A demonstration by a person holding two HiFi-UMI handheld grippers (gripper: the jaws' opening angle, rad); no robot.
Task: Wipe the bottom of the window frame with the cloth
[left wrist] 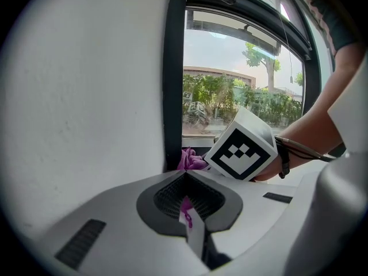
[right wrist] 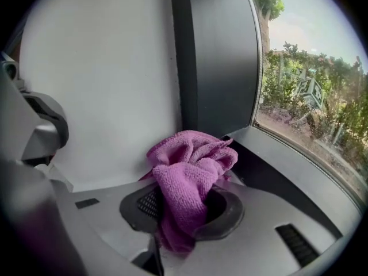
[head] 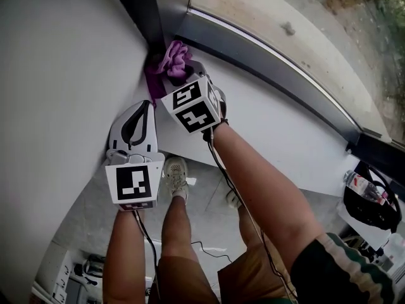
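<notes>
Cloth, purple and bunched, is clamped between the jaws of the right gripper, with folds spilling over the jaw tips and a tail hanging below them. The cloth sits in the corner where the grey bottom rail of the window frame meets the dark upright post and the white wall. From above, the bundle looks pressed into that corner, touching the post, with one end drooping along the wall.

The left gripper has its jaws closed together. A sliver of purple shows at the seam between them; whether it is pinched cloth cannot be told. Its tip points at the same corner, just beside the hanging end of the cloth and below the right gripper's marker cube.

A white ledge runs beneath the frame. Past the glass are green trees and a low building. Far below, the person's shoes stand on a grey floor, with a black bag off to the right.
</notes>
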